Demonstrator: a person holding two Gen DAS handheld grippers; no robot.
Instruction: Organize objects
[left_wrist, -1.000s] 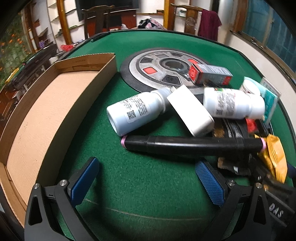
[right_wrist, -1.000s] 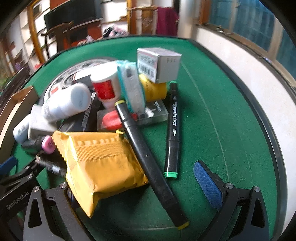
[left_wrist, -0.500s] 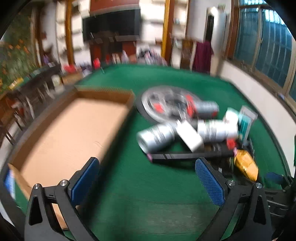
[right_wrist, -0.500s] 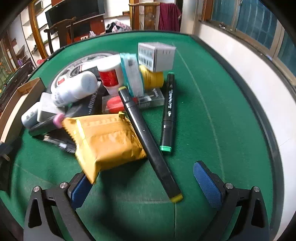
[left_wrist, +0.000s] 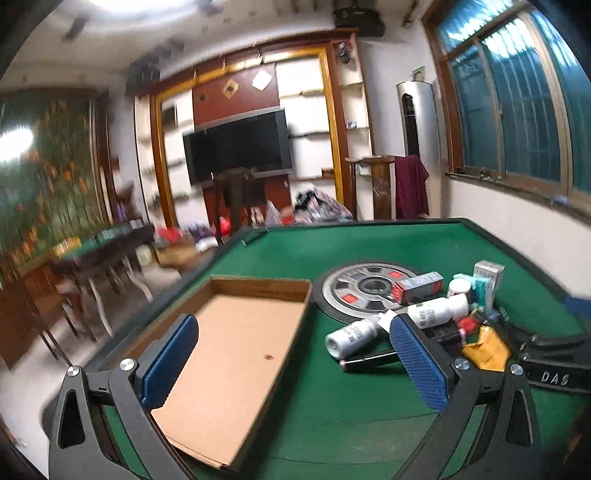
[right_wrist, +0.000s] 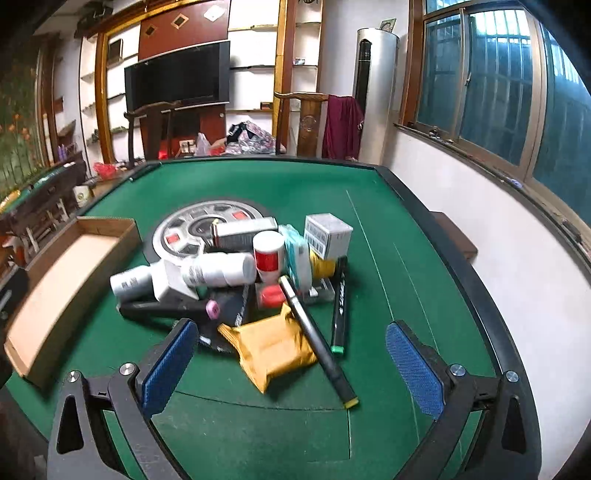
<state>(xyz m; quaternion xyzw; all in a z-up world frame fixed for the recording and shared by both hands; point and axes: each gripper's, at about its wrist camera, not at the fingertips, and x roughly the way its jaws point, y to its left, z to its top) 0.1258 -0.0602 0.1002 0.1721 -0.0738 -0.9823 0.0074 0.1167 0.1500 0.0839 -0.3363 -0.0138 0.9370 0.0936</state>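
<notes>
A heap of small items lies on the green table (right_wrist: 373, 206): white bottles (right_wrist: 218, 270) (left_wrist: 352, 333), a yellow packet (right_wrist: 271, 347), black markers (right_wrist: 317, 341) (right_wrist: 340, 306), a grey box (right_wrist: 327, 236), a red-and-grey carton (left_wrist: 417, 287) and a teal pack (right_wrist: 299, 258). An empty shallow cardboard tray (left_wrist: 236, 354) (right_wrist: 70, 280) sits to the left of the heap. My left gripper (left_wrist: 291, 362) is open above the tray's right wall, away from the heap. My right gripper (right_wrist: 291, 369) is open, raised in front of the yellow packet, holding nothing.
A round grey disc (right_wrist: 199, 229) with red squares lies behind the heap. The table's black raised rim (right_wrist: 461, 280) runs along the right, close to a white wall. My right gripper's black body (left_wrist: 554, 365) shows at the right in the left wrist view.
Both grippers have pulled back and lifted from the heap. The left one swung up and left, so the tray now lies under it. Nothing was grasped.
</notes>
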